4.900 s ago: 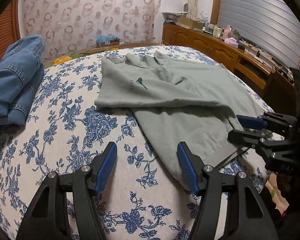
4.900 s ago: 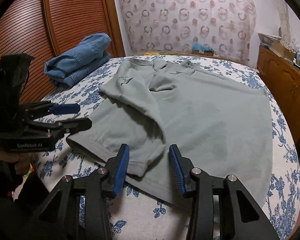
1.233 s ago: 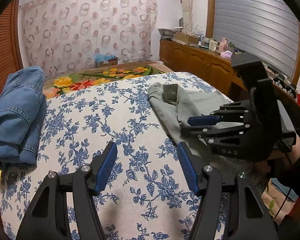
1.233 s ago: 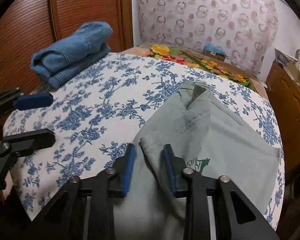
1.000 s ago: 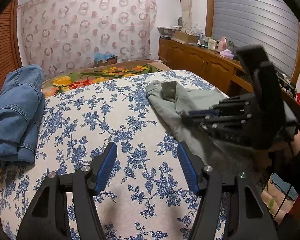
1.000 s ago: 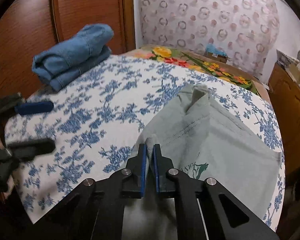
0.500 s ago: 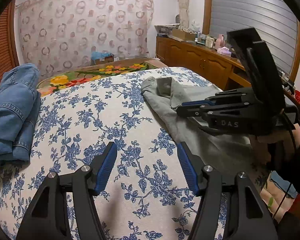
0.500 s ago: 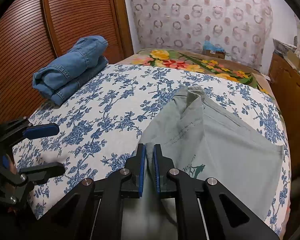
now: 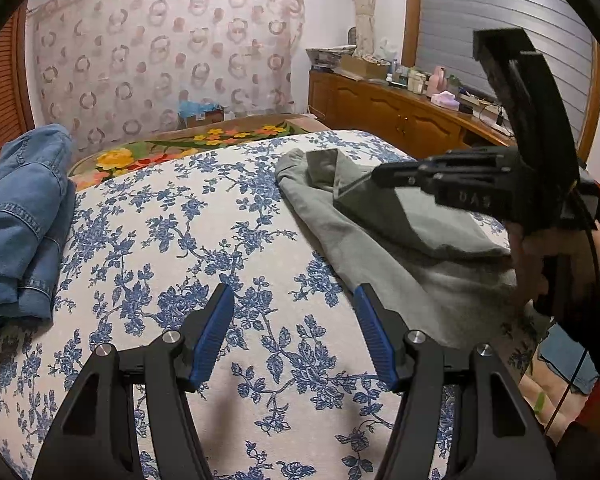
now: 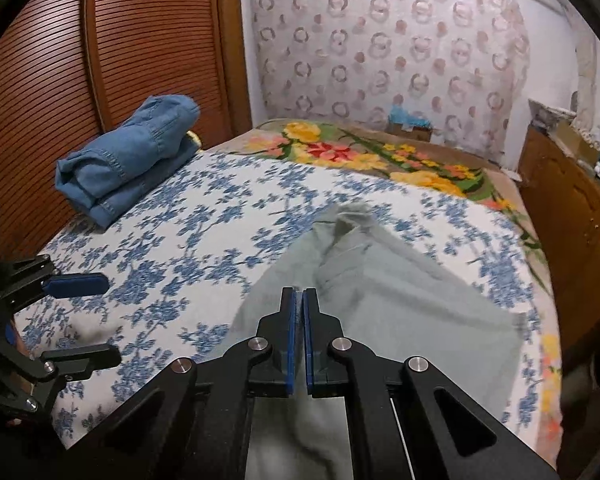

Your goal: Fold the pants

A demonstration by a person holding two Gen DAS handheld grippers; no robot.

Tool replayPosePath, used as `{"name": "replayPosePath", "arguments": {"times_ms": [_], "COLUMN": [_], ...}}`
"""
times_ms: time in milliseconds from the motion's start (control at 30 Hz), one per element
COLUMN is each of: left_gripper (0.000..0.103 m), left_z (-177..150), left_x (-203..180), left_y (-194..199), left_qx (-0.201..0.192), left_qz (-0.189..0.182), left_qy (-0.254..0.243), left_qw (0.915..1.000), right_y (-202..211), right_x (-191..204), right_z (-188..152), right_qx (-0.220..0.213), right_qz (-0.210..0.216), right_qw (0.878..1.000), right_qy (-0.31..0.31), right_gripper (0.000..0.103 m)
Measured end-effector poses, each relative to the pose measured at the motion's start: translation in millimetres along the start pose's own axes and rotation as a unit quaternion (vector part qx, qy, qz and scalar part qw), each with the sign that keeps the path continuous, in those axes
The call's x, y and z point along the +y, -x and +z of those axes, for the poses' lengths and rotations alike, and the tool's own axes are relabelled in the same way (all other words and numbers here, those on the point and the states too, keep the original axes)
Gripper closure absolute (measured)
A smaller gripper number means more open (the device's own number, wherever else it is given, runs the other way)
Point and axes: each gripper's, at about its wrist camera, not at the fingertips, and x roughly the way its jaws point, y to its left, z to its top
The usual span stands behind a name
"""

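Observation:
Grey-green pants [image 9: 380, 240] lie bunched along the right side of the flowered bed [image 9: 180, 240]. In the left wrist view my right gripper [image 9: 380, 176] holds a fold of them lifted off the sheet. Its own view shows that right gripper [image 10: 299, 294] closing its jaws the last bit on the grey pants [image 10: 400, 300], with cloth pinched between the pads. My left gripper [image 9: 293, 292] hovers open over bare sheet, left of the pants, nothing between its fingers. It also shows as the left gripper [image 10: 88, 320] at the bed's left edge.
Folded blue jeans [image 9: 20, 216] rest at the bed's far left, by the slatted wooden door [image 10: 100, 60]. A colourful flowered blanket [image 9: 180, 148] covers the far end. A wooden dresser [image 9: 400, 120] with clutter runs along the right wall.
The pants went from spread across the bed to gathered at its right side. My right gripper shut on their edge and raised it. The left gripper stayed open and nearly still.

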Motion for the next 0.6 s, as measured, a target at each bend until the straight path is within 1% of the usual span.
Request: {"name": "replayPosePath", "arguments": {"times_ms": [167, 300, 400, 500, 600], "left_gripper": [0.039, 0.039, 0.039, 0.039, 0.039], "left_z": [0.9, 1.2, 0.6, 0.4, -0.2], "left_x": [-1.1, -0.9, -1.6, -1.7, -1.6], "left_y": [0.3, -0.5, -1.3, -0.9, -1.1], "left_qx": [0.0, 0.0, 0.001, 0.001, 0.002], "left_qz": [0.0, -0.001, -0.002, -0.002, -0.002], "left_qy": [-0.003, -0.002, -0.003, -0.003, -0.002], "left_qw": [1.0, 1.0, 1.0, 1.0, 1.0], "right_y": [13.0, 18.6, 17.1, 10.7, 6.9], "right_x": [-20.5, -45.8, -64.2, -80.0, -91.3], "right_z": [4.9, 7.8, 7.6, 5.1, 3.2], "right_qx": [-0.01, -0.011, -0.007, 0.008, 0.014], "right_qz": [-0.033, -0.071, -0.095, -0.118, -0.129], "right_qw": [0.999, 0.997, 0.995, 0.993, 0.99], "right_qy": [-0.002, -0.01, -0.017, -0.029, -0.045], "right_gripper": [0.1, 0.1, 0.1, 0.1, 0.1]}}
